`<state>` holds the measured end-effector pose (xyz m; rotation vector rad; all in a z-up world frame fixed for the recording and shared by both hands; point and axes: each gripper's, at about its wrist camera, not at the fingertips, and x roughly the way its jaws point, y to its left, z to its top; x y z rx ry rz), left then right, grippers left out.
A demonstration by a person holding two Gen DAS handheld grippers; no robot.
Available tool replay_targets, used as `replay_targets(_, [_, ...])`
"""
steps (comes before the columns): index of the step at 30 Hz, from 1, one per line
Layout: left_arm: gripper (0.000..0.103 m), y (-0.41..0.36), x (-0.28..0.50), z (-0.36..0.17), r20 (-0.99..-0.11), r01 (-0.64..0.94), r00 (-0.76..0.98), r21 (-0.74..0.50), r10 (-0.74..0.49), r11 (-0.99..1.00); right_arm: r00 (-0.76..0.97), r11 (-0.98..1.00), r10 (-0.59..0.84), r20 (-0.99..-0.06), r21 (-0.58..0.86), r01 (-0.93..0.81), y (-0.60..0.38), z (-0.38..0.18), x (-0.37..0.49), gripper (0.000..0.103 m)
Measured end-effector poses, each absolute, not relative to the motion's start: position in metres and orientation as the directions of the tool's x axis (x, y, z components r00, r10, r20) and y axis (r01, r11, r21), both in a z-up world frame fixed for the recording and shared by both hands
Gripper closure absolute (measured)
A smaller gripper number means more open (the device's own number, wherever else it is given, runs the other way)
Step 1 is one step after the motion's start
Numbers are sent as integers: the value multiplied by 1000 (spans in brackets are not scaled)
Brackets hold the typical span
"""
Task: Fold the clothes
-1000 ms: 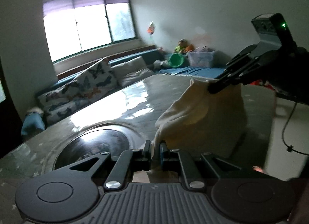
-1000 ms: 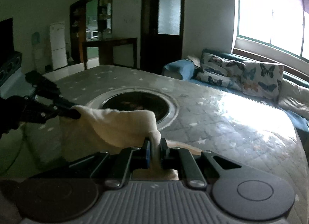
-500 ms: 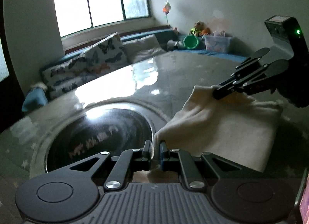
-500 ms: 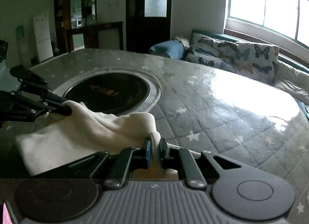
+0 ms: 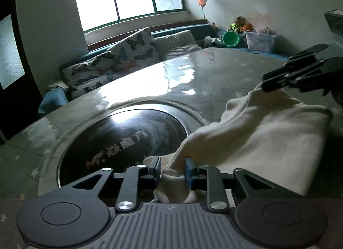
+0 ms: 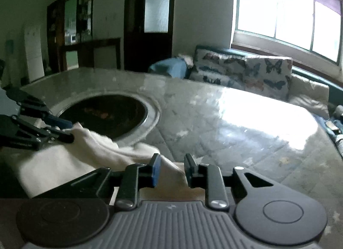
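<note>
Both my grippers have come down and just opened partway: my left gripper (image 5: 172, 168) and right gripper (image 6: 171, 167) each stand slack around a corner of the cream garment (image 5: 268, 141), now lying folded on the quilted table (image 5: 214, 77) beside the dark round inset (image 5: 124, 137).

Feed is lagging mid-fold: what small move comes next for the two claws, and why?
Probably draw both back clear of the cream garment. It lies doubled over on the table, and the jaws of the left claw and right claw have just been opening, each with a corner loose between its pads.
</note>
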<state>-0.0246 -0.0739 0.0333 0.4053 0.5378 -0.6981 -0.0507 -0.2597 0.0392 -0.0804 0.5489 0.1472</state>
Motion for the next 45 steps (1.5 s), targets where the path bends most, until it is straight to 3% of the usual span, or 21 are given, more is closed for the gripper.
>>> replay_targets(5, [74,-64,-28,50,-556,651,673,130,-489,748,844,983,141,-517,-25,-180,-257,47,-74,80])
replay_targets(11, [75,-85,-42,71,-534,717,603,38,-592,696,824,985,141,-549,-6,-172,-257,37,-65,80])
replay_targets(15, [76,-109,-39,64,-563,752,538,-15,-627,659,819,990,126,-561,18,-139,-262,30,-52,80])
replay_targets(24, [77,-119,-9,38,-624,694,518,-92,-584,714,799,996,89,-595,51,-73,-276,18,-44,81])
replay_targets(30, [77,-118,-8,41,-611,682,531,-105,-588,724,814,988,149,-561,46,-150,-260,30,-39,81])
replay_targets(36, [75,-123,-10,37,-616,677,541,-85,-573,731,783,987,151,-604,47,-154,-252,17,-19,80])
replay_targets(45, [76,-109,-52,58,-576,717,546,-55,-608,695,806,972,221,-549,56,-228,-240,40,-68,80])
